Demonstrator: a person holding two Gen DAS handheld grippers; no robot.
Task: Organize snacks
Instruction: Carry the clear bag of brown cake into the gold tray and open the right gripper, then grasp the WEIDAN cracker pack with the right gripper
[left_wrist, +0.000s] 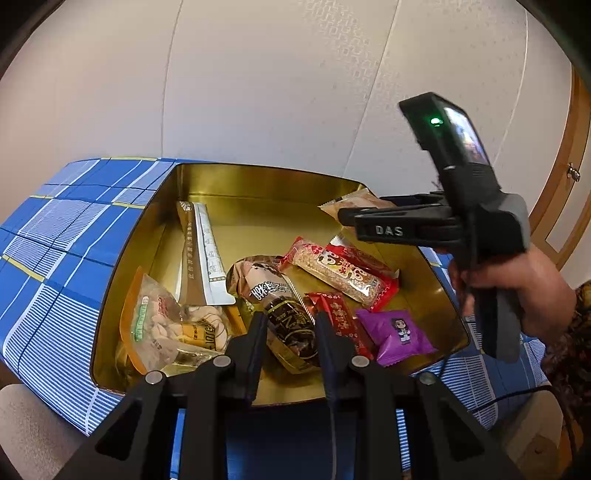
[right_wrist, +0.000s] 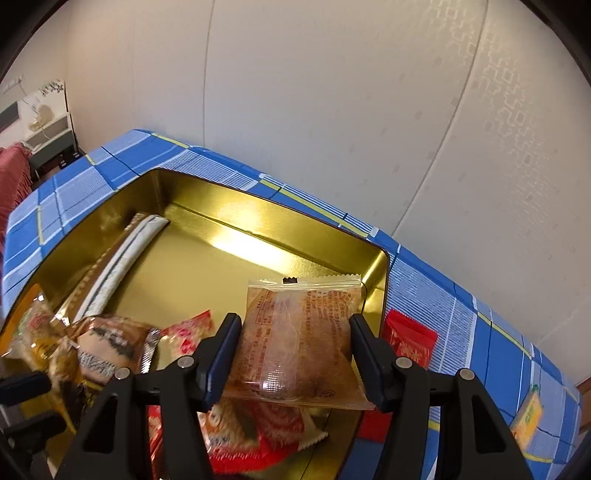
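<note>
Right gripper (right_wrist: 293, 350): clamped on a clear-wrapped brown pastry (right_wrist: 299, 339), one pad on each side edge, pack hanging over the right half of the gold tin (right_wrist: 258, 210). Seen from the left wrist view: same gripper (left_wrist: 345, 216) coming in sideways above the tin's far right corner, pastry (left_wrist: 354, 202) sticking out past the fingertips, hand (left_wrist: 517, 291) wrapped on the grip, patterned sleeve (left_wrist: 576, 332) at the frame edge.

Left gripper (left_wrist: 290, 332): jaws narrowed to a small gap, low over the near edge of the tin, dark brown snack pack (left_wrist: 291, 328) showing in the gap. Cannot tell whether the pads actually press on it.

Inside the tin, left wrist view:
- long white-and-gold pack (left_wrist: 203, 251) leaning along the left wall
- clear bag of pale snacks with orange trim (left_wrist: 162, 328) in the near left corner
- tan wrapped pack (left_wrist: 255, 277) mid-floor, touching the dark one
- red-and-white cartoon bar (left_wrist: 343, 273) lying diagonally, right of centre
- small red pack (left_wrist: 340, 317) just beside the right finger
- purple packet (left_wrist: 397, 334) in the near right corner

Outside the tin, right wrist view: red packet (right_wrist: 408, 341) on the blue checked cloth (right_wrist: 461, 317) just beside the tin's right wall; small yellow-green packet (right_wrist: 528, 417) further right near the cloth edge, blurred.

Tin sits on the cloth against a white patterned wall (right_wrist: 332, 92).
</note>
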